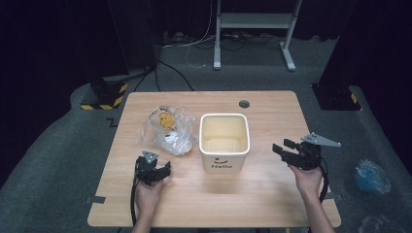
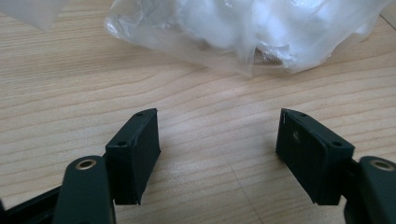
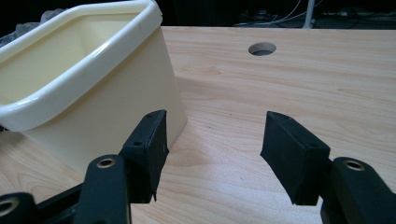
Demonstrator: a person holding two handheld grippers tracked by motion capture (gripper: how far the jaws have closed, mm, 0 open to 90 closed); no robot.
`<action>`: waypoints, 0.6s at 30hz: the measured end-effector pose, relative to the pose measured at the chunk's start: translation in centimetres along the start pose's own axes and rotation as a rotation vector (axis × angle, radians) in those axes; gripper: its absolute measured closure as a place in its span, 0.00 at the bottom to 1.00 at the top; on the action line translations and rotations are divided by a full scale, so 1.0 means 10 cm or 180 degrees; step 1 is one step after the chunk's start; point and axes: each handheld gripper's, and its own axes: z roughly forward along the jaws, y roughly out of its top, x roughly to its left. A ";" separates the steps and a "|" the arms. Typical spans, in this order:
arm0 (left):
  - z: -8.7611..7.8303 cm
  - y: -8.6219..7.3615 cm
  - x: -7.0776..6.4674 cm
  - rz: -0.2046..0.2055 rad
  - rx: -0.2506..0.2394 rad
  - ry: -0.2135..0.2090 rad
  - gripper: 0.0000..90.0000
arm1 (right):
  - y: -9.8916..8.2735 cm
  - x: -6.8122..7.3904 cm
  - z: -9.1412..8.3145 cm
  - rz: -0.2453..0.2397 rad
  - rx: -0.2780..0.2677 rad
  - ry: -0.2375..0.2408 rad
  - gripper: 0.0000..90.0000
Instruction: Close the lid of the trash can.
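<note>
1. High view: light is falling from above onto the table [image 1: 272, 204]; the room around it is sinking into near-black, corners losing all detail.
2. The cream bin [image 1: 224, 141] is casting a soft shadow toward the near edge; the whole frame is looking soft and low-res.
3. Left gripper view: the plastic bag [image 2: 243, 32] is blowing out to glaring white at the top, slightly blurred; wood grain is staying sharp.
4. Right gripper view: bright, even wood; near jaws are looking soft, background is going dark.

Crinkled glossy clear plastic bag [image 2: 243, 32], smooth cream plastic bin [image 3: 88, 93], pale matt wood-grain table [image 3: 289, 79]
</note>
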 end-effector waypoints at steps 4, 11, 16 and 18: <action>0.00 0.00 0.00 -0.0001 -0.0001 0.0000 0.33 | -0.05 -0.01 0.00 0.0012 0.0017 -0.0026 0.45; 0.00 0.00 0.00 -0.0002 0.0000 -0.0001 0.33 | -0.14 -0.05 0.00 0.0048 0.0035 -0.0062 0.45; 0.00 0.00 0.00 0.0006 0.0000 0.0004 0.33 | -0.20 -0.06 0.02 0.0058 0.0058 -0.0083 0.45; 0.00 0.00 0.00 -0.0001 -0.0001 0.0000 0.33 | -0.22 -0.06 0.04 0.0052 0.0082 -0.0106 0.45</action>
